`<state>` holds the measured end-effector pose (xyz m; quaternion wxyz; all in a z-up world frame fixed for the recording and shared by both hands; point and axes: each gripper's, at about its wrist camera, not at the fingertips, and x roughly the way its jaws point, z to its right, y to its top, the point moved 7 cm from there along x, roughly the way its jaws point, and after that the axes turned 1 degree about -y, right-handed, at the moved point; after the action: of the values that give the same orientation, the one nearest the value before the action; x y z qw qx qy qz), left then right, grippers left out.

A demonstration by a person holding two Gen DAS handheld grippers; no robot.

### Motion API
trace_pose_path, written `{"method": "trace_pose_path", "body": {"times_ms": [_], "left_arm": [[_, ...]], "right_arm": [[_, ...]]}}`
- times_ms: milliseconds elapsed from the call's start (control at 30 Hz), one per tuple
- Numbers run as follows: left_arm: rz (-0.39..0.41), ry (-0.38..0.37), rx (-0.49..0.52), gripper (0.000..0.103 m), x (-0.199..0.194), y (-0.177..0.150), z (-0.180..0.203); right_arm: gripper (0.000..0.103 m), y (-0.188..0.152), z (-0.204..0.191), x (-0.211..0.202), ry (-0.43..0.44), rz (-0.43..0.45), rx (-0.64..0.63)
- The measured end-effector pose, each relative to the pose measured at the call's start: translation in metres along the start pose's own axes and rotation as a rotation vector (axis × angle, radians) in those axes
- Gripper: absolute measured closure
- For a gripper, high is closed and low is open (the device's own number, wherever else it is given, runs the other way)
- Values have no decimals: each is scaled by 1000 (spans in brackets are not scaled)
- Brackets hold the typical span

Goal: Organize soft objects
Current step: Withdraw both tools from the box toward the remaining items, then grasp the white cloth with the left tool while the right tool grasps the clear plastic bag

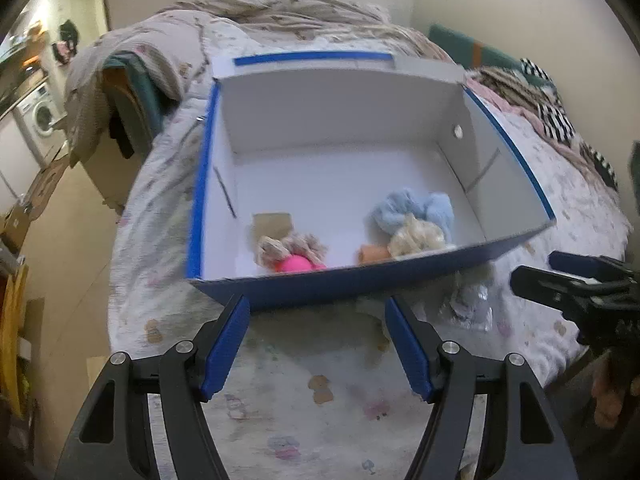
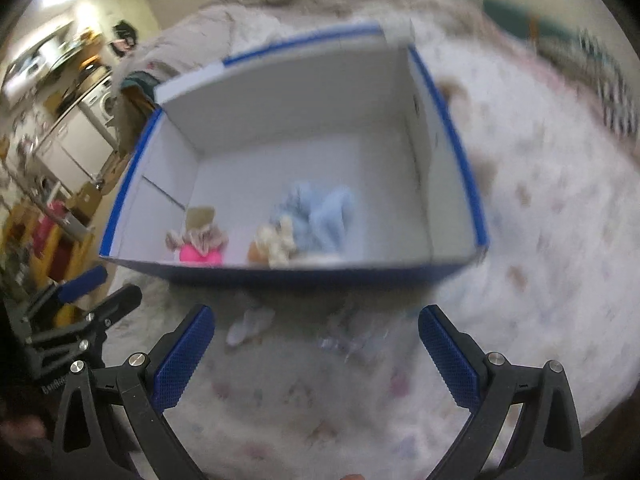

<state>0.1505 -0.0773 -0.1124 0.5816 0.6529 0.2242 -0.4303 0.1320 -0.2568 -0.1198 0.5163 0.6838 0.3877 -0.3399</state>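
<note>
Just beyond your spread, empty left fingers point(image 1: 316, 322) sits the blue box point(image 1: 344, 280), soft toys point(image 1: 408, 220) inside. Right fingers point(image 2: 316, 332), also released, frame a white sock point(image 2: 249, 325) on the bed point(image 2: 540, 240): reach it next, probably.

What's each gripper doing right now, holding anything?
Left gripper: open, empty, short of the blue box.
Right gripper: open, empty.

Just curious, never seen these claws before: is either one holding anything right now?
No. The left claw and right claw are both open and empty, above the patterned bedspread.
</note>
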Motion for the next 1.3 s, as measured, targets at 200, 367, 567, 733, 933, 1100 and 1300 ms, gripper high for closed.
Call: {"method": "trace_pose_path", "body": {"times_ms": [200,367,567,733,933,1100,1300], "left_arm": [[-83,-26,23,35,22,-13,17],[-134,-63,60,35,44,-21,37],[-233,-99,119,35,75,-33,65],[-264,-109,130,35,96,-33,76],[-298,-82,100,35,116,-31,66],[-343,-109,52,65,126,-34,59],[-363,-164,43,83,123,-38,62]], "right_arm": [[0,-13,24,27,39,-107,143],[0,-19,42,43,51,-155,240],[0,-20,52,54,20,-181,261],[0,-19,53,65,6,-199,249],[0,-22,54,88,-8,-249,221],[0,-19,40,109,-31,-275,154],[37,-20,36,122,-67,-289,135]]}}
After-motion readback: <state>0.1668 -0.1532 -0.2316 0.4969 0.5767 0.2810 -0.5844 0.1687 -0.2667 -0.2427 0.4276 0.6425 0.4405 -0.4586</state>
